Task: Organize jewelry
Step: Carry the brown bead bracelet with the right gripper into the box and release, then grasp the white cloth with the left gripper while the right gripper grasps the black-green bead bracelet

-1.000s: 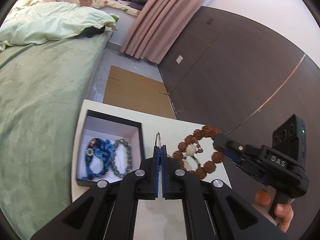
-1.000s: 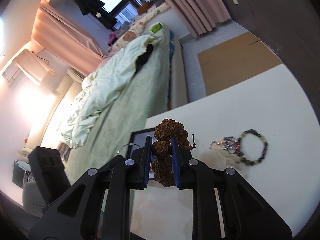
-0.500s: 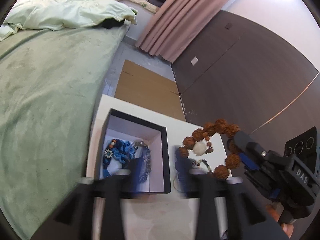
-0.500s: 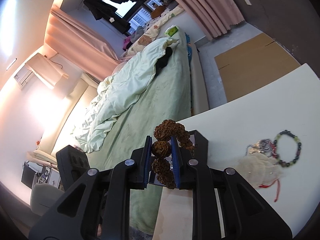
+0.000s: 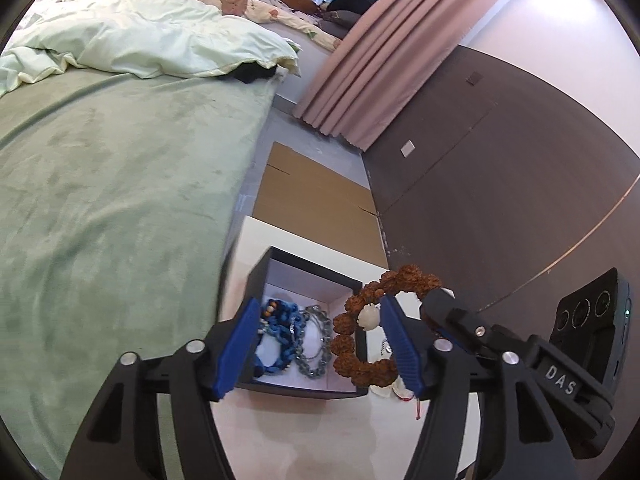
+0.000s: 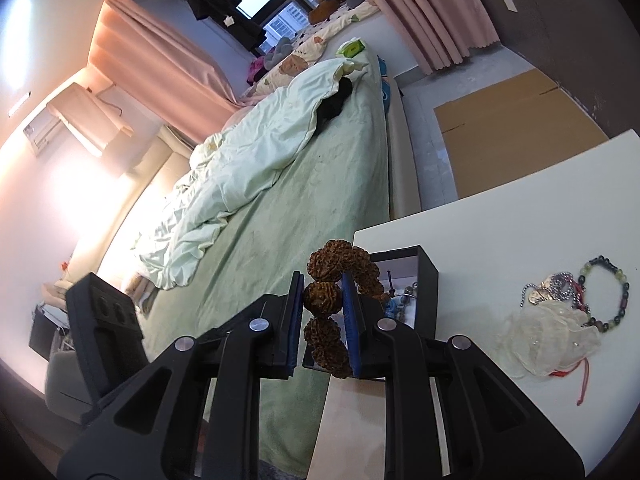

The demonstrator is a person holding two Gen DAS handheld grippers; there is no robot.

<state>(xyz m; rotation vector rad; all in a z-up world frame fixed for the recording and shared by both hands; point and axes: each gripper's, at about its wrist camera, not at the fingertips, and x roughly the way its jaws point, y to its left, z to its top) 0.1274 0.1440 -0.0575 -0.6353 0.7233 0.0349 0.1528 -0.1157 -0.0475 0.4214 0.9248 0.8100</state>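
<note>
Brown, knobbly seed-bead bracelet (image 5: 370, 334) suspended over right wall of open black jewellery box (image 5: 308, 280) on white bench (image 5: 280, 432); blue and grey bracelets inside. Left hand-held gripper (image 5: 324, 350) spread wide, holding nothing.

Right wrist view: right hand-held gripper (image 6: 322, 312) clamped on one bead of bracelet, box beyond; green-bead bracelet (image 6: 608, 290) and white pouch (image 6: 548, 336) well apart on bench. Best lowered fully inside box walls before release, clear of rim.
</note>
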